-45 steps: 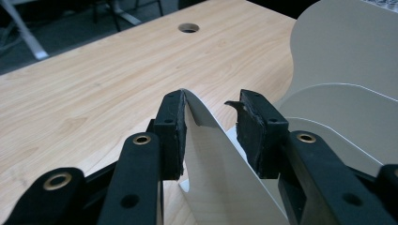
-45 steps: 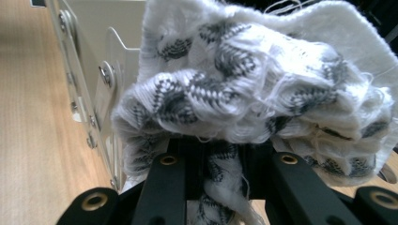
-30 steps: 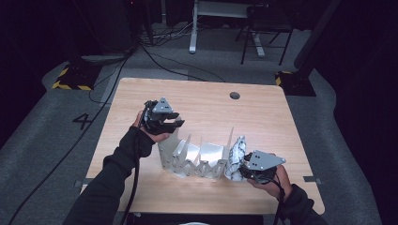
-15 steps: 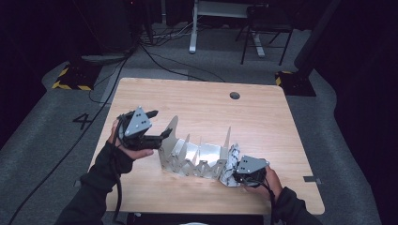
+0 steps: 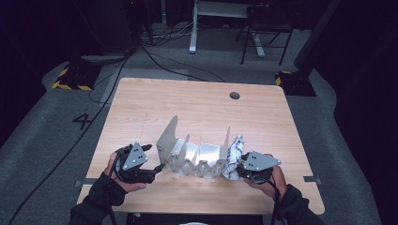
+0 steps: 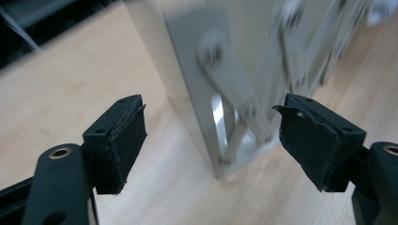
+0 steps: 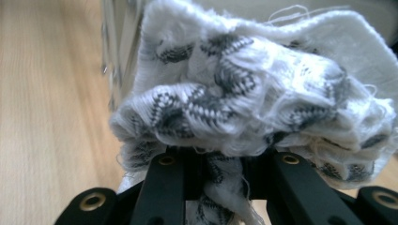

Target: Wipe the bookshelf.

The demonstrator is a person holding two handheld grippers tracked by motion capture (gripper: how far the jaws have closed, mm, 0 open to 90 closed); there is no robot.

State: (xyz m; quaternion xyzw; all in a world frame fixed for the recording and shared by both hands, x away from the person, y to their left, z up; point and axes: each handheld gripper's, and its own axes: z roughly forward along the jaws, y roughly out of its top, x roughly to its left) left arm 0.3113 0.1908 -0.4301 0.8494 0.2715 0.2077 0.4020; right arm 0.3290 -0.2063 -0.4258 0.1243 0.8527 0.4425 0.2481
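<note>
Rack: folding metal rack (image 5: 195, 157), zigzag panels, standing upright on the wooden table (image 5: 197, 108) near its front edge, about midway between the side edges.
Cloth: white cloth with grey pattern (image 5: 233, 157), bunched against the rack's right end.
Right gripper (image 5: 244, 171): jaws clamped on the cloth, by the front right corner.
Left gripper (image 5: 152, 161): jaws spread wide, empty, either side of the rack's left end post without touching it.
</note>
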